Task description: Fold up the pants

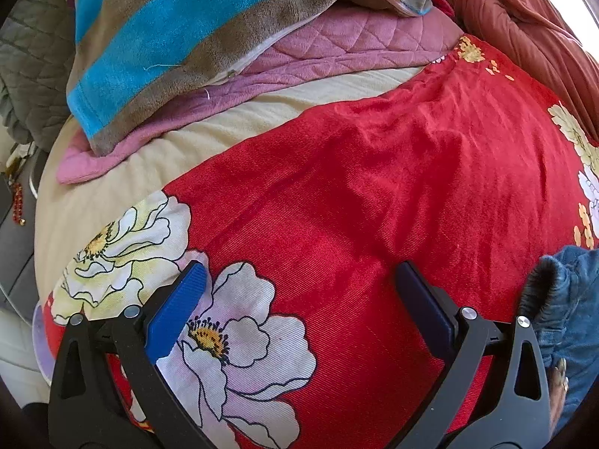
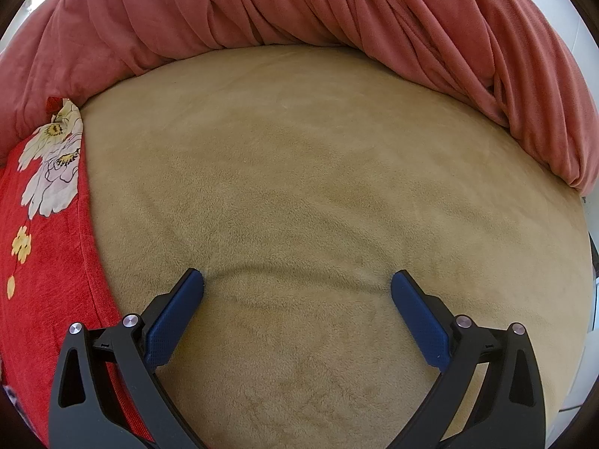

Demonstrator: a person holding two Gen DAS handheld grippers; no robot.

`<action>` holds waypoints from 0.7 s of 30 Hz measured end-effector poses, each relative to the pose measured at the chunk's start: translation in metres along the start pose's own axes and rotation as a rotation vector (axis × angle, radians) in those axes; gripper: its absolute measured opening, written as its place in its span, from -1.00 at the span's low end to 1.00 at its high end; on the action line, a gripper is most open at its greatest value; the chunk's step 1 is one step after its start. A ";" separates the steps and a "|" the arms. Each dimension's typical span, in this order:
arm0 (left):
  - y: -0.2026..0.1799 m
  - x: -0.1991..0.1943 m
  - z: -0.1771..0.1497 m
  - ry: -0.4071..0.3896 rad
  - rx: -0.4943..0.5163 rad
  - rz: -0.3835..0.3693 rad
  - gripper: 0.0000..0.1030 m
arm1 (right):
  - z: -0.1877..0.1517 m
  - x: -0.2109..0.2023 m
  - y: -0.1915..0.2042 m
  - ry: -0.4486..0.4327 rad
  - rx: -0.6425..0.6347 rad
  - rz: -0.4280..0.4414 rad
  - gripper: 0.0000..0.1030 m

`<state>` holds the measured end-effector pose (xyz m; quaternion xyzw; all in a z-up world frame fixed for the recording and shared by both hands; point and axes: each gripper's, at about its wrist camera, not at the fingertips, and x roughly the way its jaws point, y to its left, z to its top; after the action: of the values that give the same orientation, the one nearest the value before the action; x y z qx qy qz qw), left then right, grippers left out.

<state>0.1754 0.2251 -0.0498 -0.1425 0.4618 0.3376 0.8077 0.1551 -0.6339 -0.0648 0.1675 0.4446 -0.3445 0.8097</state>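
A red cloth with large white flowers (image 1: 374,194) lies spread flat on the beige bed cover (image 1: 112,172); a seam line runs down its left part. Whether it is the pants I cannot tell. My left gripper (image 1: 299,273) hovers open just over its near part, with nothing between the blue pads (image 1: 176,310). In the right wrist view the same red cloth (image 2: 41,280) shows only as a strip along the left edge. My right gripper (image 2: 297,280) stands open over the bare beige cover (image 2: 318,172), to the right of the cloth, holding nothing.
A blue-and-brown striped pillow (image 1: 187,37) on a pink quilted pad (image 1: 337,41) sits at the far left. A bunched rust-red blanket (image 2: 299,3) lines the far edge. A denim sleeve with a dark fur cuff (image 1: 565,299) and a finger (image 1: 560,378) show at the right.
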 end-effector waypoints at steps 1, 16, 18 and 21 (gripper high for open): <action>0.000 0.001 -0.001 0.001 -0.001 -0.001 0.84 | 0.001 0.004 0.005 0.000 0.000 -0.001 0.92; -0.001 0.002 -0.001 0.012 0.009 0.012 0.84 | -0.001 0.007 0.007 0.001 0.006 -0.005 0.92; -0.001 0.005 0.003 0.022 0.004 0.012 0.84 | 0.008 0.013 0.009 0.008 0.012 -0.015 0.92; 0.003 -0.002 0.003 0.007 0.016 -0.024 0.83 | 0.011 -0.021 0.004 -0.109 -0.023 0.074 0.92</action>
<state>0.1751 0.2285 -0.0464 -0.1428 0.4654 0.3236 0.8114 0.1571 -0.6286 -0.0411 0.1556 0.3971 -0.3177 0.8468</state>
